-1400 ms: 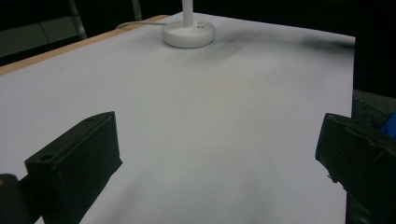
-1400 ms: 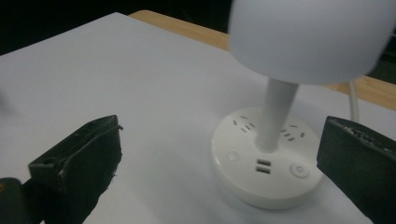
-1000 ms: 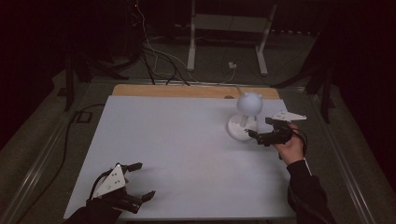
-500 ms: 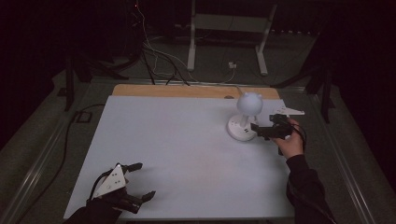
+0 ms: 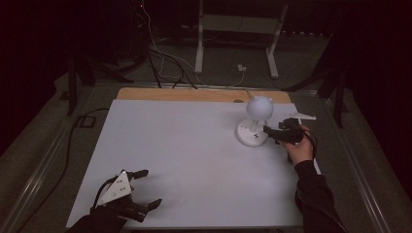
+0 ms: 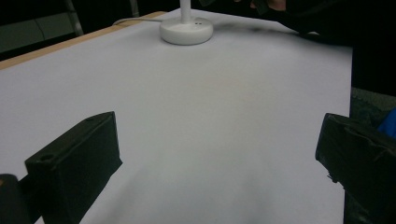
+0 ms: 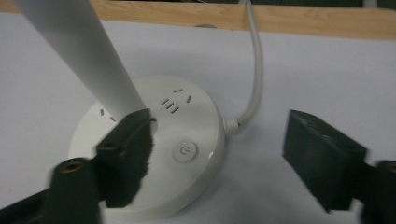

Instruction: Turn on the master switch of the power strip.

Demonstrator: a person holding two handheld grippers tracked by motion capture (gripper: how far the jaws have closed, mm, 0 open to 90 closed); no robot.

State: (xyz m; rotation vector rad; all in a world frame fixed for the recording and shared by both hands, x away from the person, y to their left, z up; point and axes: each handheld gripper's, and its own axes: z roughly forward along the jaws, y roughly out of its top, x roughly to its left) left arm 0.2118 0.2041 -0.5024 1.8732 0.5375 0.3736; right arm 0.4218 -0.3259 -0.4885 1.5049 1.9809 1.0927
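Observation:
A white desk lamp stands at the table's back right, with a round base (image 5: 251, 134) and a ball-shaped head (image 5: 259, 107). My right gripper (image 5: 274, 128) is open just right of the base. In the right gripper view its left jaw hangs over the base (image 7: 187, 116) beside the slanted stem (image 7: 88, 51), and its right jaw is over bare table beyond the base. The power button (image 7: 185, 150) lies between the jaws of this gripper (image 7: 219, 135). My left gripper (image 5: 150, 188) rests open near the front left edge, and nothing sits between its jaws (image 6: 219, 140).
The lamp's white cable (image 7: 254, 70) runs from the base over the wooden back edge (image 5: 194, 94). The white tabletop (image 5: 184, 145) spreads between the two grippers. Past the table are a desk frame (image 5: 233, 29), floor cables (image 5: 165, 53) and dark floor.
My right gripper has edged a little farther back, closer to the lamp base. The left gripper and the lamp have stayed still.

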